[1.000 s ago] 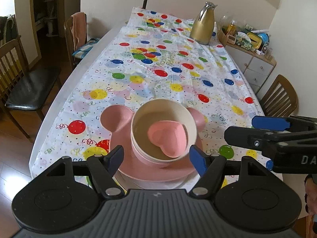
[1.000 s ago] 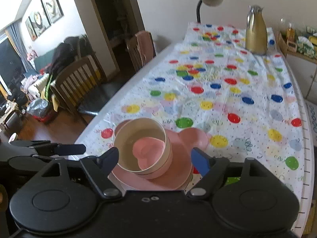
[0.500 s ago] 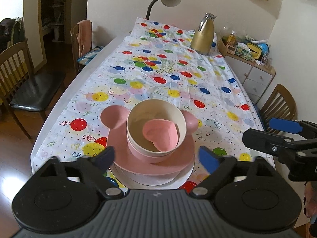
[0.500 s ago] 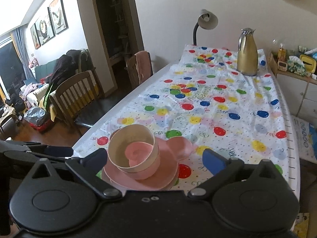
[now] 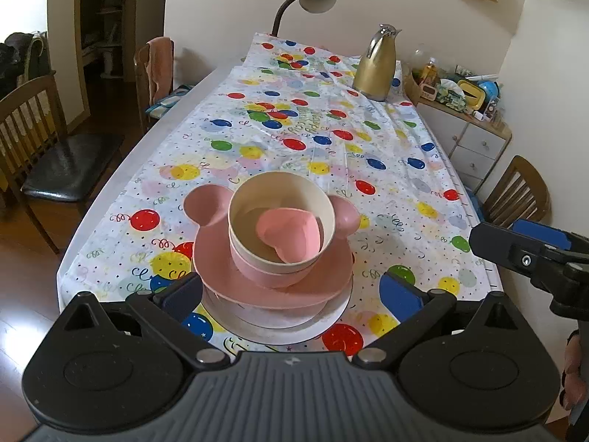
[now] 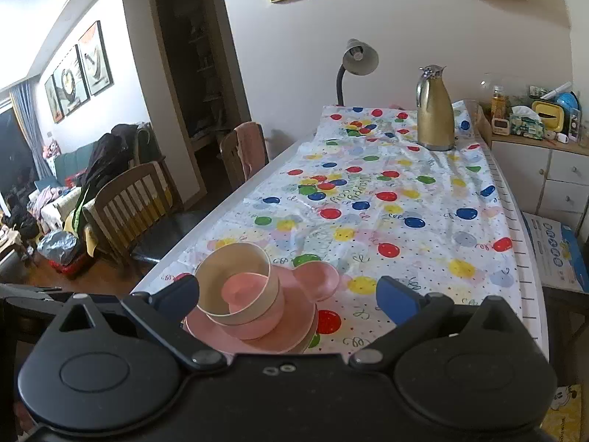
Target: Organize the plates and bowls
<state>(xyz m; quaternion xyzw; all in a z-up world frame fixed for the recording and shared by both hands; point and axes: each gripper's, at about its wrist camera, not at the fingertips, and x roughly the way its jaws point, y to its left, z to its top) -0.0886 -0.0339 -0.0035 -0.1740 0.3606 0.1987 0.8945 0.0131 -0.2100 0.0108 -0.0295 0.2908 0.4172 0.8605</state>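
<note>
A stack of tableware sits near the six o'clock edge of the worktop (image 5: 110, 184), which is covered by a balloon-print plastic cloth. From the bottom up: a round white plate (image 5: 331, 318), a pink plate with two mouse-ear lobes (image 5: 221, 272), a pink bowl (image 5: 279, 270), a cream bowl (image 5: 257, 199) nested in it, and a small pink heart-shaped dish (image 5: 291, 230) lying inside. The left claw (image 5: 291, 293) stands wide, empty, its blue pads either side of the stack's near rim without touching. The right claw (image 6: 287, 294) is equally wide and empty, just short of the stack. A gold metal jug (image 5: 377, 64) stands at one o'clock, far off.
</note>
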